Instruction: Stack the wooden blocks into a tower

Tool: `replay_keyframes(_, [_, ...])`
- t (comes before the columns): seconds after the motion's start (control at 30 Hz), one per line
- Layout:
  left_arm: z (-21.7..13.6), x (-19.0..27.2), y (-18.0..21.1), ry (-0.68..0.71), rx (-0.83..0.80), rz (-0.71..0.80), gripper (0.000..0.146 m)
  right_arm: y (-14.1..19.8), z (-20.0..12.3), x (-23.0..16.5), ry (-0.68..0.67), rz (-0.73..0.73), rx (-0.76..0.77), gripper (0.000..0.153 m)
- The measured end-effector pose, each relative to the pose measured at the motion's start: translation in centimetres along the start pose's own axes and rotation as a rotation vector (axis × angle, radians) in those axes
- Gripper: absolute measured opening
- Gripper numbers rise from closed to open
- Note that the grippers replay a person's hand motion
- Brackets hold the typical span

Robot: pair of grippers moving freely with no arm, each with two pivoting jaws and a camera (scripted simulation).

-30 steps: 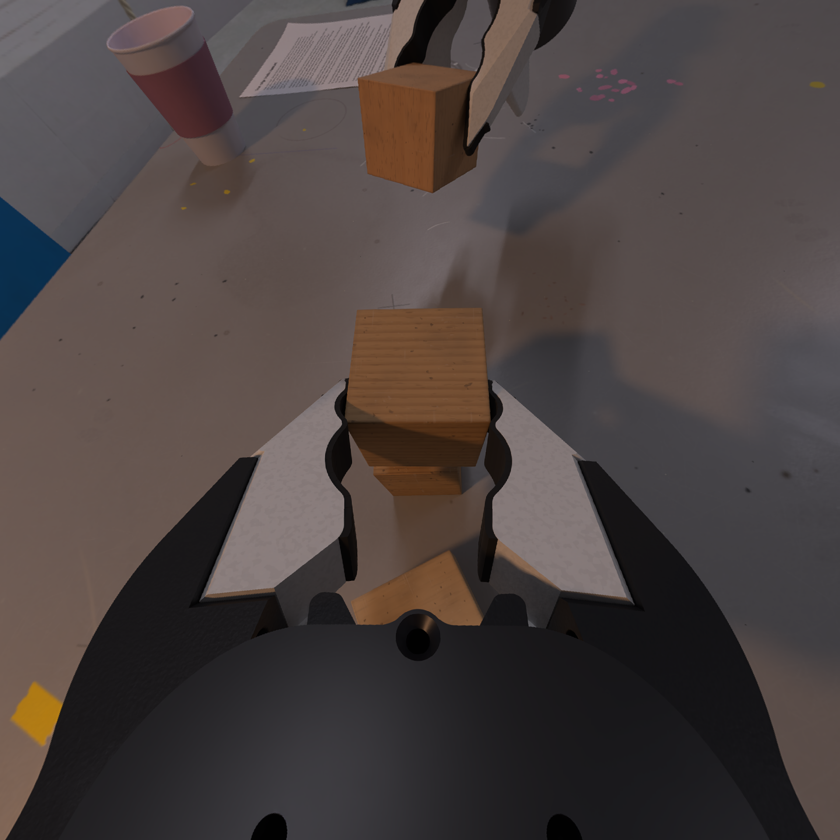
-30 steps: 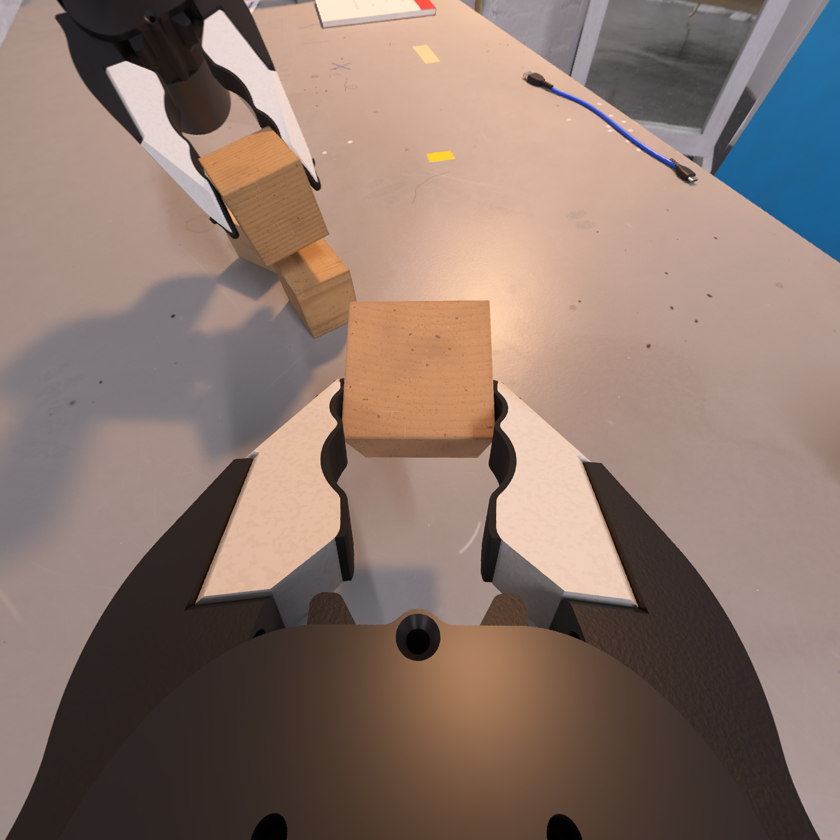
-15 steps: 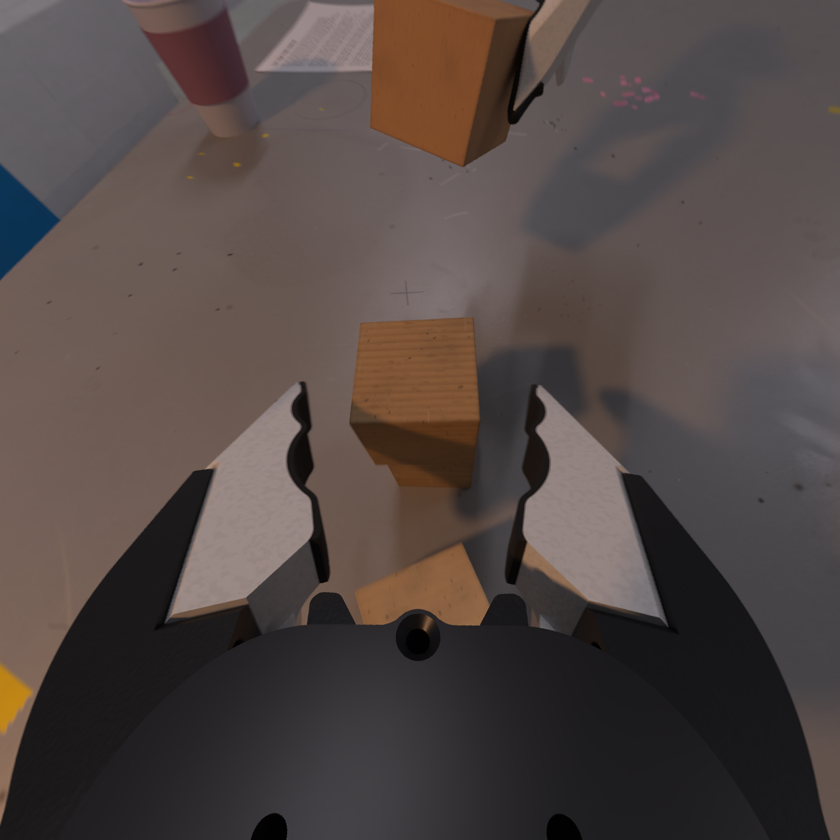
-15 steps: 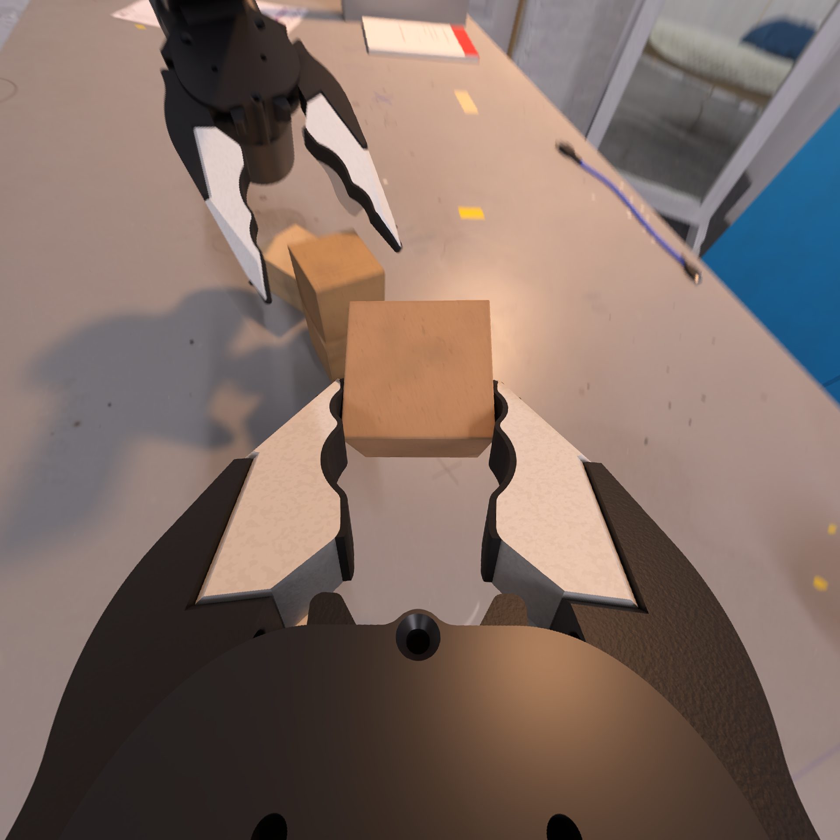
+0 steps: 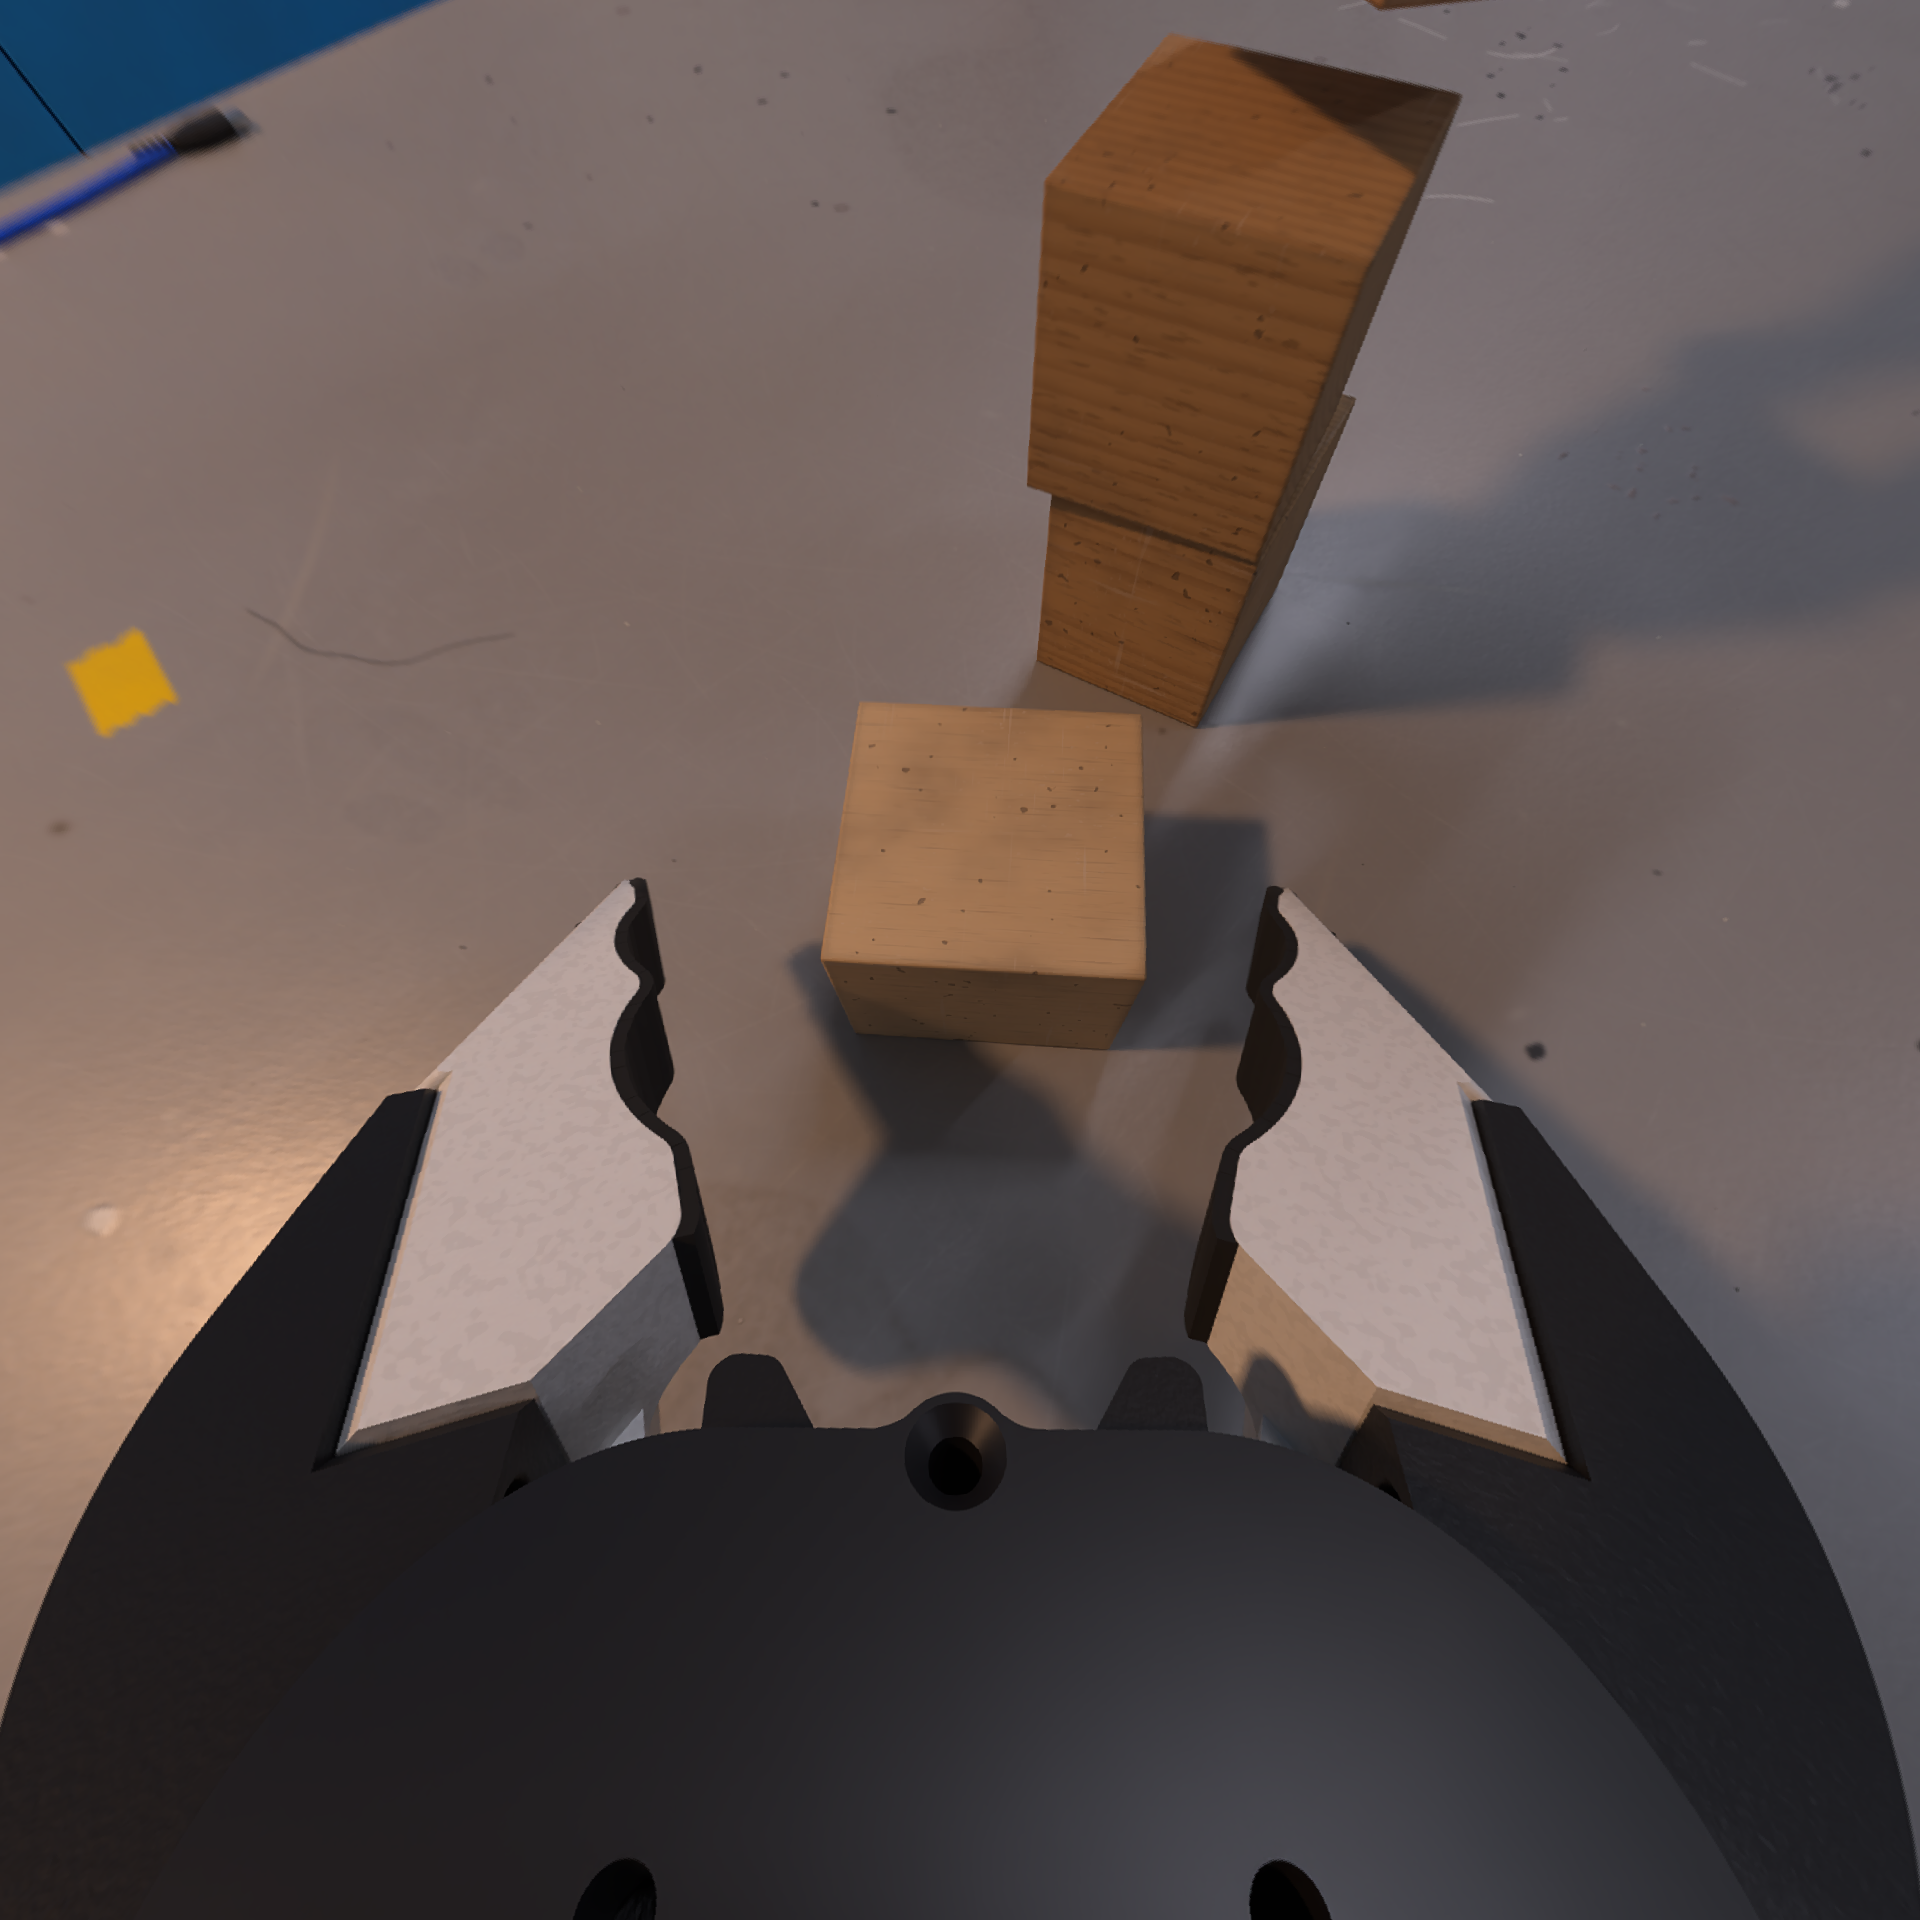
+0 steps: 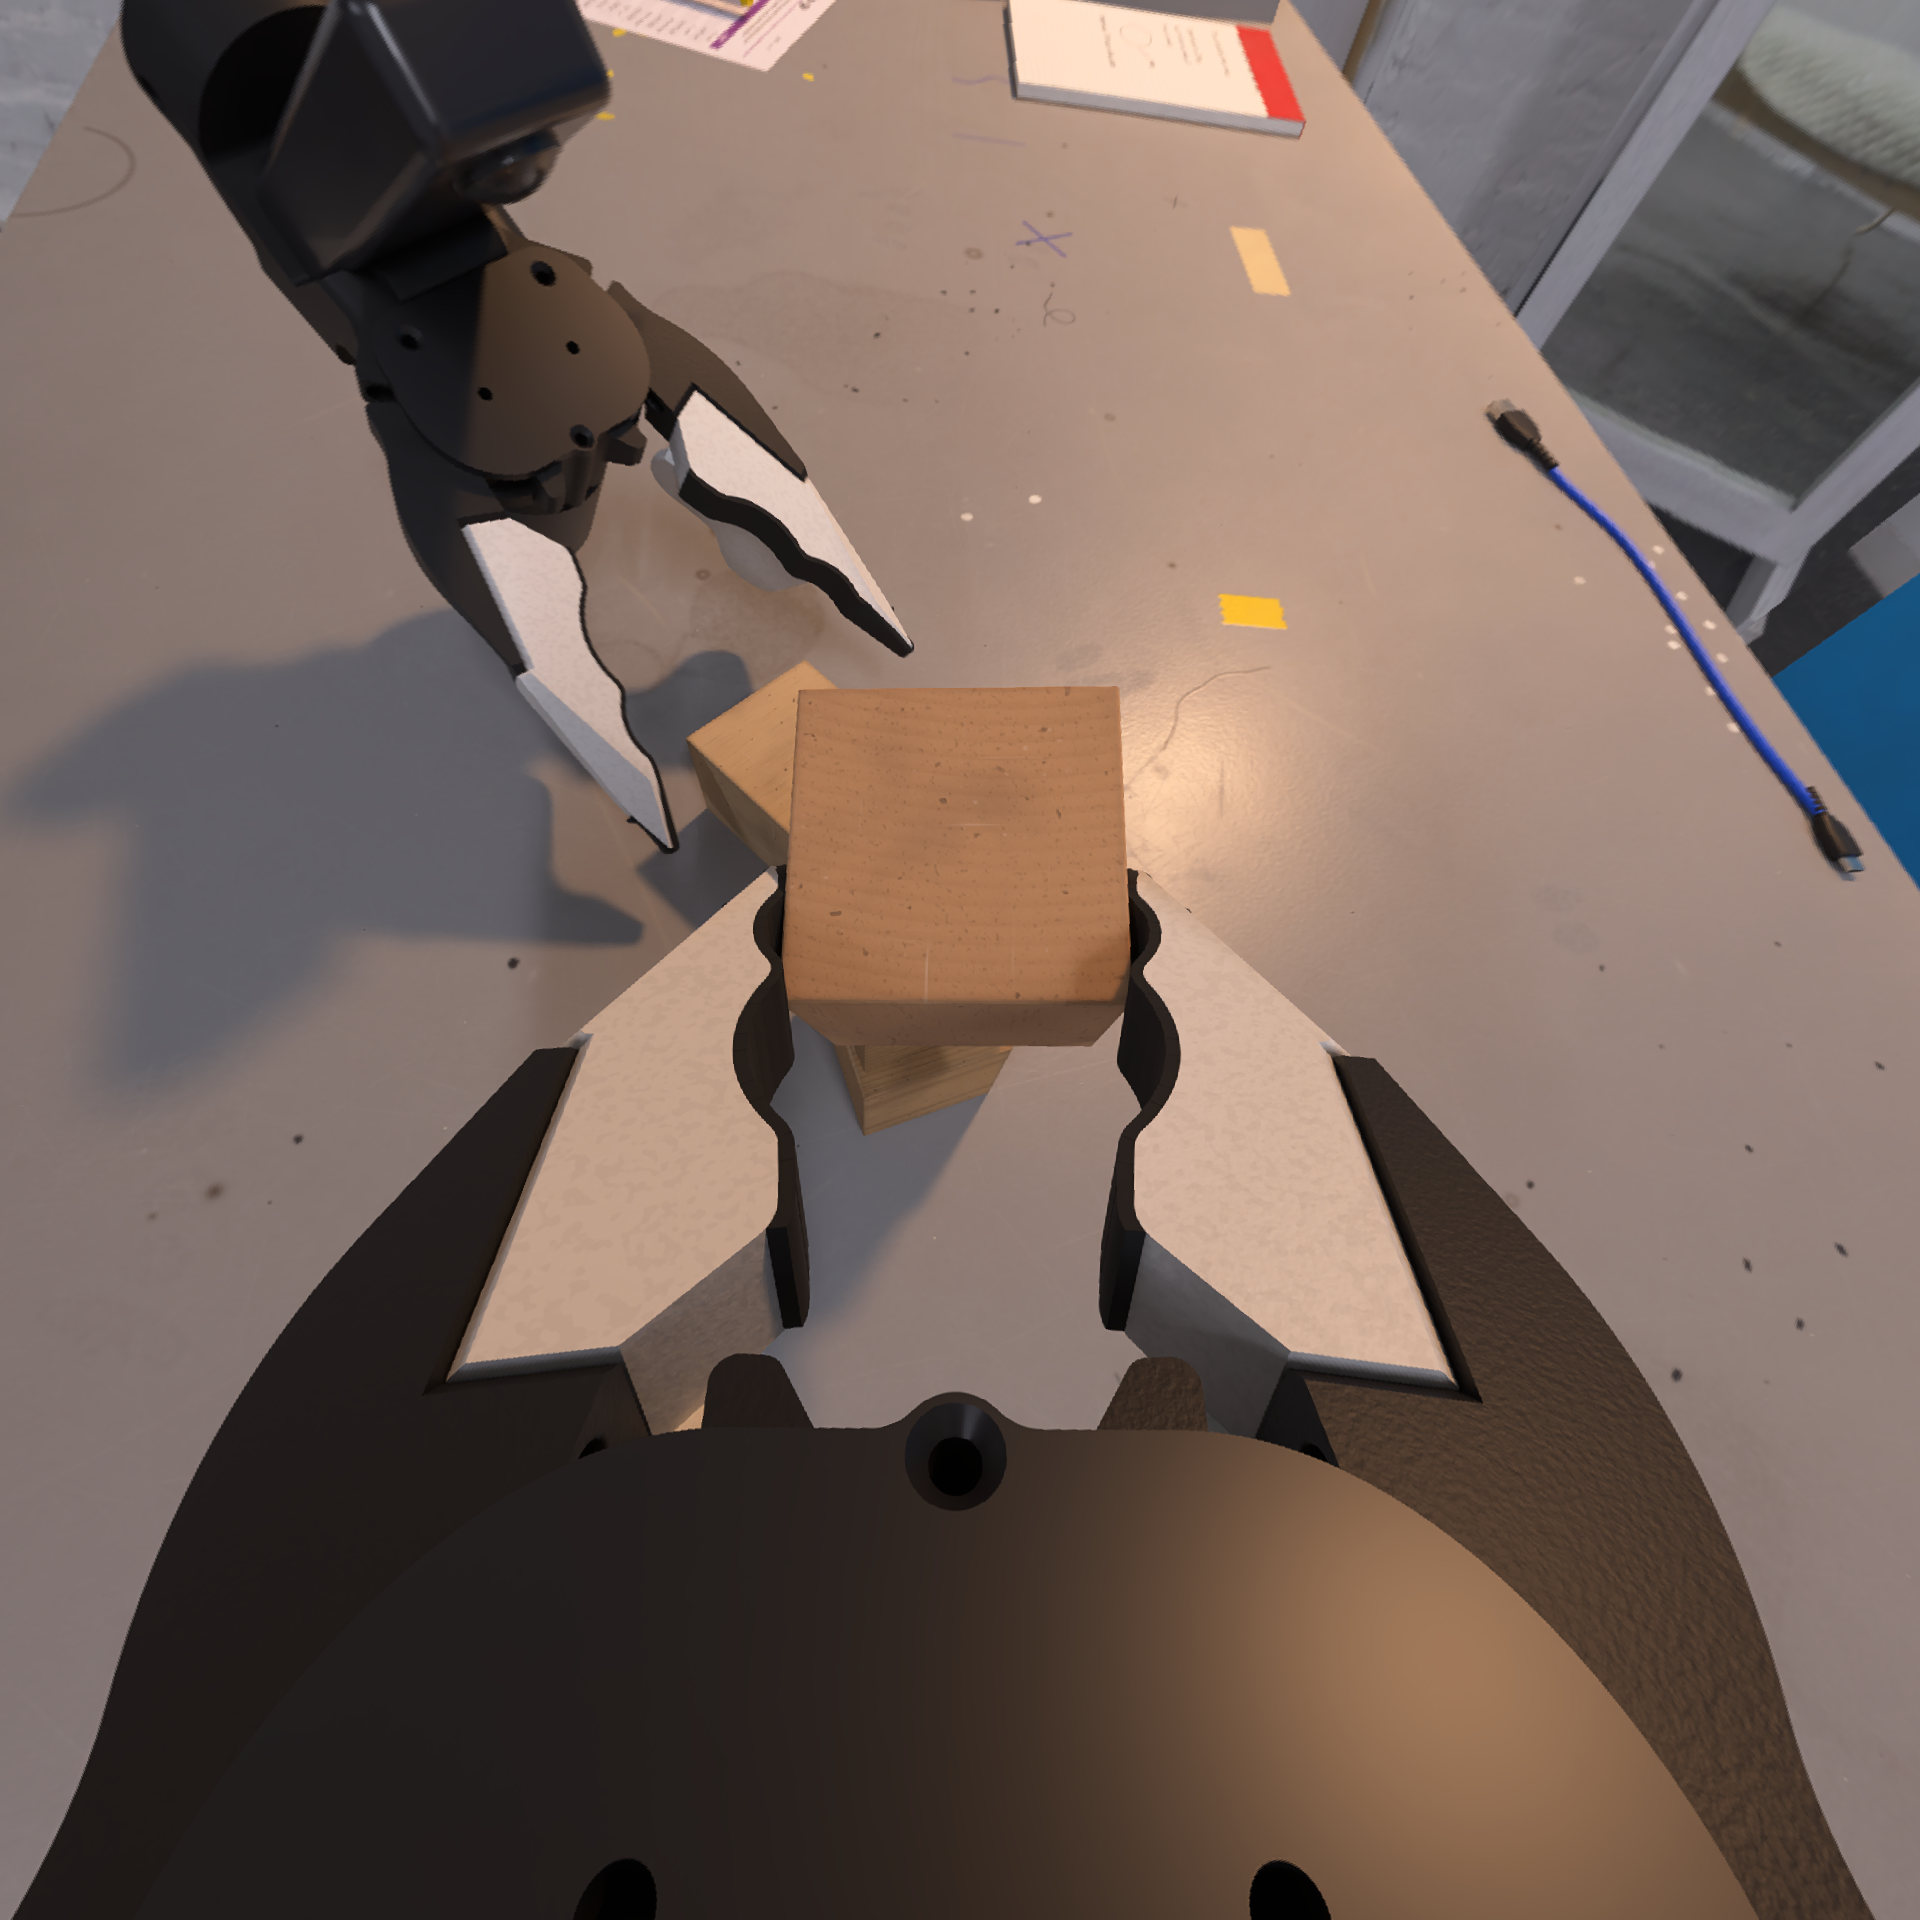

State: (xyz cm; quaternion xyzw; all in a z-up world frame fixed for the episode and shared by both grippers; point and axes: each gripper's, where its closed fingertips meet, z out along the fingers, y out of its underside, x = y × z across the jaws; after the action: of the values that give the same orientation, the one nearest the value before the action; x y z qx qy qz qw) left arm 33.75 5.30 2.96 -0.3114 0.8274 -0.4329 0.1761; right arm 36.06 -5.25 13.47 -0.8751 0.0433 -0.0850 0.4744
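Two-block stack [image 5: 1195, 416] stands on the worktop [image 5: 520, 416], its upper block sitting slightly askew on the lower. A loose block [image 5: 987, 873] lies on the worktop just beside the stack's base, ahead of the left gripper [image 5: 951, 987], whose jaws are spread and empty. Right gripper [image 6: 954, 925] clamps a held block [image 6: 954, 862] above the stack, which shows only in part beneath it. Judgement: square the held block's edges to the stack top, lower straight, release only once seated flat.

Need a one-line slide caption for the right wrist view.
Right gripper carries a wooden block above the stacked blocks; open left gripper hovers alongside.
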Motion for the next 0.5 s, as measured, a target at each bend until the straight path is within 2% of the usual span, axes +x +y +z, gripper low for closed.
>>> replay_keyframes(0.17, [1.2,0.4,0.8,0.072,-0.03,-0.051,0.101,0.4,0.7,-0.2,-0.007,-0.014,-0.042,0.062])
replay_keyframes(0.23, [1.5,0.7,1.0,0.099,-0.048,-0.044,0.09,0.6,1.1,-0.1,-0.002,-0.017,-0.057,0.062])
replay_keyframes(0.3, [1.5,0.7,0.8,0.098,-0.04,-0.028,0.065,0.8,1.3,0.0,0.0,-0.021,-0.068,0.062])
replay_keyframes(0.37, [1.4,0.7,0.8,0.093,-0.042,-0.011,0.065,1.2,1.5,0.2,0.009,-0.026,-0.099,0.063])
replay_keyframes(0.47, [0.2,-0.1,-0.5,0.052,-0.008,0.026,0.065,1.6,1.5,0.6,0.05,-0.045,-0.111,0.094])
replay_keyframes(0.5, [-0.6,-0.3,-1.5,0.041,0.025,0.047,0.065,1.3,1.2,0.6,0.046,-0.049,-0.083,0.097])
